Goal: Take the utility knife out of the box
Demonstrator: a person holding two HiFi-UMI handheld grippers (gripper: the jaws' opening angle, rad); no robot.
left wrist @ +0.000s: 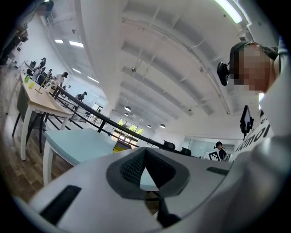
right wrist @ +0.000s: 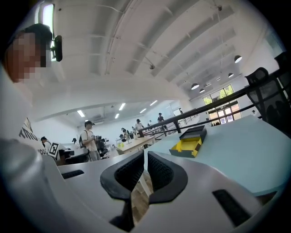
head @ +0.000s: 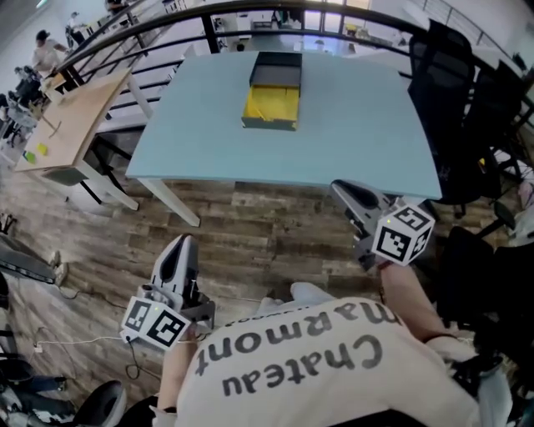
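An open box (head: 271, 107) with a yellow lining and a dark lid (head: 276, 70) lies at the far middle of the pale blue table (head: 350, 133). I cannot make out a utility knife inside it. My left gripper (head: 182, 247) hangs over the wooden floor, short of the table, shut and holding nothing. My right gripper (head: 344, 191) is by the table's near edge, to the right, also shut and holding nothing. In the right gripper view the box (right wrist: 188, 144) lies ahead of the gripper (right wrist: 145, 157). In the left gripper view, beyond the gripper (left wrist: 144, 152), a sliver of the box (left wrist: 119, 146) shows.
Black office chairs (head: 467, 100) crowd the table's right side. A wooden desk (head: 71, 125) stands to the left, with a dark railing (head: 167, 21) behind both tables. People (right wrist: 88, 139) stand further back in the room. Cables (head: 50, 342) lie on the floor at left.
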